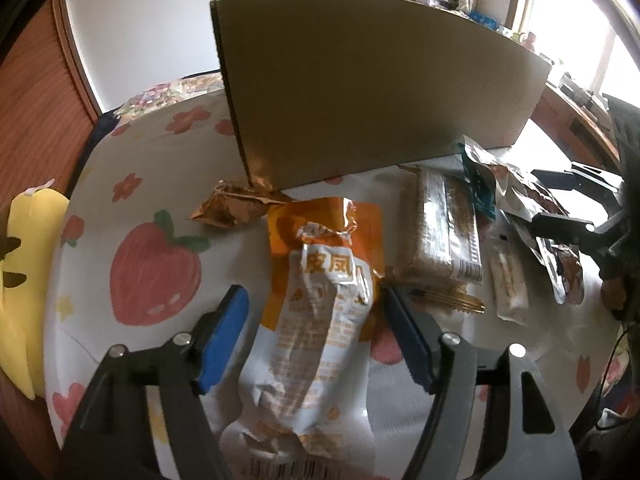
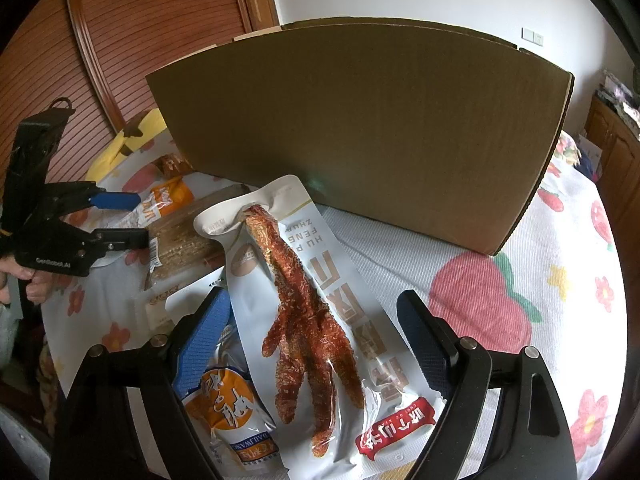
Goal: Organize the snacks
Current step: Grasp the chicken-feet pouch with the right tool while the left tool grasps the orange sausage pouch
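The tall cardboard box (image 2: 360,136) hides its own inside and the wall behind, the orange-and-white snack packet (image 1: 320,320) runs off the left wrist view's bottom edge, and the windowsill clutter (image 1: 480,12) is too small to identify.

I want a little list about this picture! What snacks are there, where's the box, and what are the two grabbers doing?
surface: strawberry-print cloth
box: cardboard box standing behind the snacks
left gripper: jaws either side of an orange-and-white snack packet, not clearly pinching it
right gripper: open around a chicken-foot snack pouch, pads apart from it
other snacks: wafer pack, crumpled gold wrapper, small white bar
at the cloth's edge: yellow plush toy
snacks in box: cannot tell
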A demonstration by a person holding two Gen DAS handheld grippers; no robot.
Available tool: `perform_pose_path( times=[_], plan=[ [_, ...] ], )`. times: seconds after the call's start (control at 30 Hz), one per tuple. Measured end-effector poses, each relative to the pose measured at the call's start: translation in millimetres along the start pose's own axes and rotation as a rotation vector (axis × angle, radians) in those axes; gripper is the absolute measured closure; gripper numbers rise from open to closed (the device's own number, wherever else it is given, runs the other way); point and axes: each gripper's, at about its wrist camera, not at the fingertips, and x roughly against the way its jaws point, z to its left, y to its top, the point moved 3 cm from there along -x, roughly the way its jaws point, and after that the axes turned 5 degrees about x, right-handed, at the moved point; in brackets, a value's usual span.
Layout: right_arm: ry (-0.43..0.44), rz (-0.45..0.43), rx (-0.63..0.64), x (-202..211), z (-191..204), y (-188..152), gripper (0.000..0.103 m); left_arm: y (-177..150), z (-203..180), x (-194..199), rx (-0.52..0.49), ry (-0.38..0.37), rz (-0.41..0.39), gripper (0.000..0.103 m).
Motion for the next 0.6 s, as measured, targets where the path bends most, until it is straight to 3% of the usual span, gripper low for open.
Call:
perform_pose_path(
  times=[0.07,0.17,0.6],
  plan=[
    [0.002,0.0,-0.001,0,-1,0,0.016,-3,-4,2,-0.02,-0.006,-0.012,0.044],
    [0.002,0.001,-0.001,0,-1,0,0.016,-7,-7,5,-0.028,-0.011,-0.017,0.048],
    [0.004,0.002,-0.002,0,0,0,0.016,-43,7,48,0.073,-0.073,-0.096,0.049]
  ],
)
